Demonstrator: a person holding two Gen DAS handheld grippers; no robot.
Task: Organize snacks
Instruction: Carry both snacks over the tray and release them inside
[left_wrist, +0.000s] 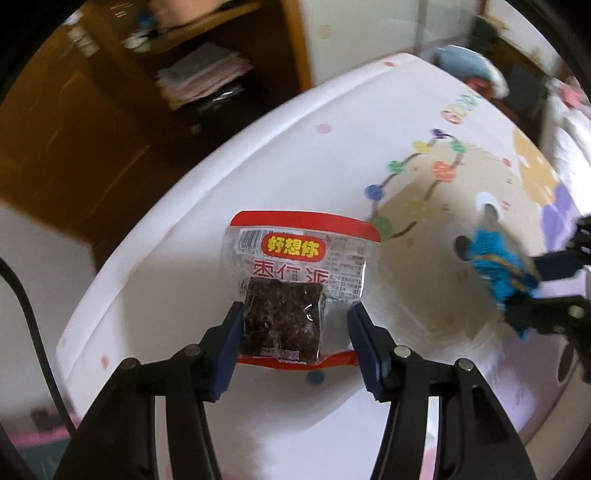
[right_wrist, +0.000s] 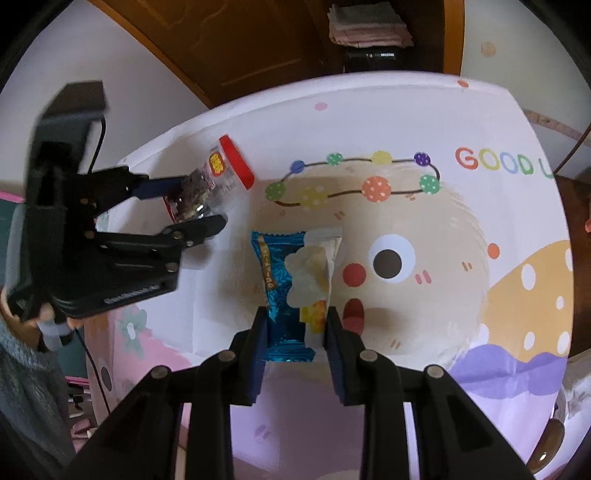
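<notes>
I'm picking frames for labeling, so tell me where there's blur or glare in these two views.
Left wrist view: the blue snack packet and right gripper are motion-smeared; the red date packet is sharp, with glare on its clear film. Right wrist view: the left gripper body is blurred; both views bend the table edge.

The left gripper has its jaws spread, one on each side of a snack packet. The right gripper has its jaws pressed against a blue wrapper.

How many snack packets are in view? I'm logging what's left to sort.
2. The red-edged date snack packet sits between the left gripper fingers; the blue snack packet is held in the right gripper. Others may lie out of view.
</notes>
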